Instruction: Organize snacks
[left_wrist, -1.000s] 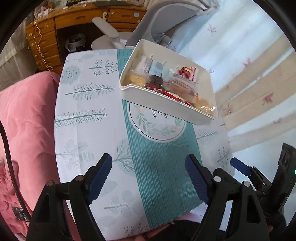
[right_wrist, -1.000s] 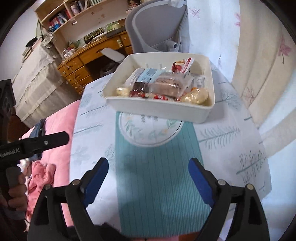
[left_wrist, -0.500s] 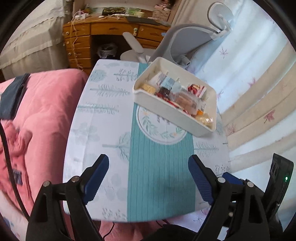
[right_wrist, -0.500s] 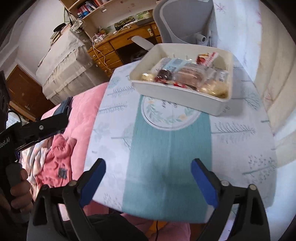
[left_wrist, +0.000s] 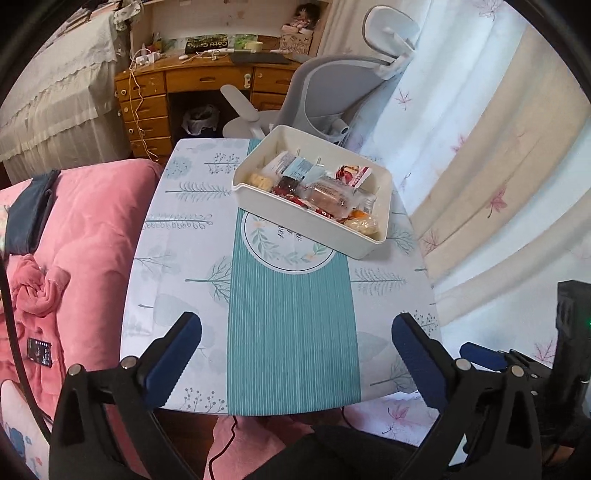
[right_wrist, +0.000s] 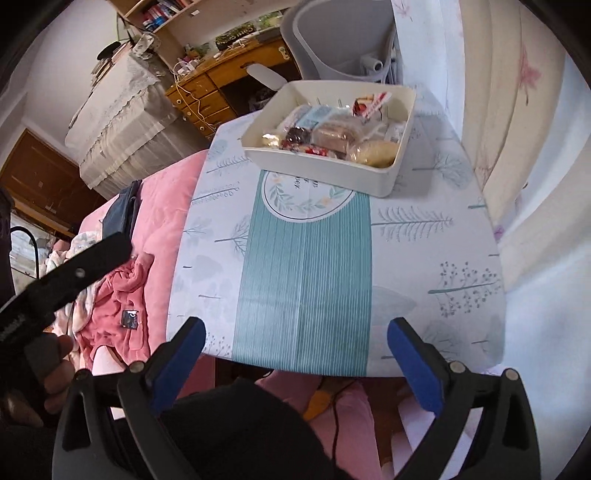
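White tray (left_wrist: 325, 225) of snacks (left_wrist: 321, 188) is sitting at the table's (left_wrist: 291, 321) far edge; the left gripper (left_wrist: 295, 350) and right gripper (right_wrist: 295, 350) are opening, jaws spread, pinching nothing.

The left tongs (left_wrist: 295, 354) hang above the near edge of the tabletop (left_wrist: 184, 236), and their jaws are opening with nothing between them. Their blue pads (left_wrist: 173, 354) stand far apart over a cloth with a teal stripe (left_wrist: 291, 332) and pale tree prints. On the far side of the tabletop stands a white tray (left_wrist: 332, 236), and it partly covers a round leaf emblem (left_wrist: 280, 247). Wrapped snacks (left_wrist: 321, 192) fill the tray. Part of the right tongs (left_wrist: 484, 356) shows at the lower right. A pink quilt (left_wrist: 85, 221) lies at the left, a grey chair (left_wrist: 332, 88) behind the tray.
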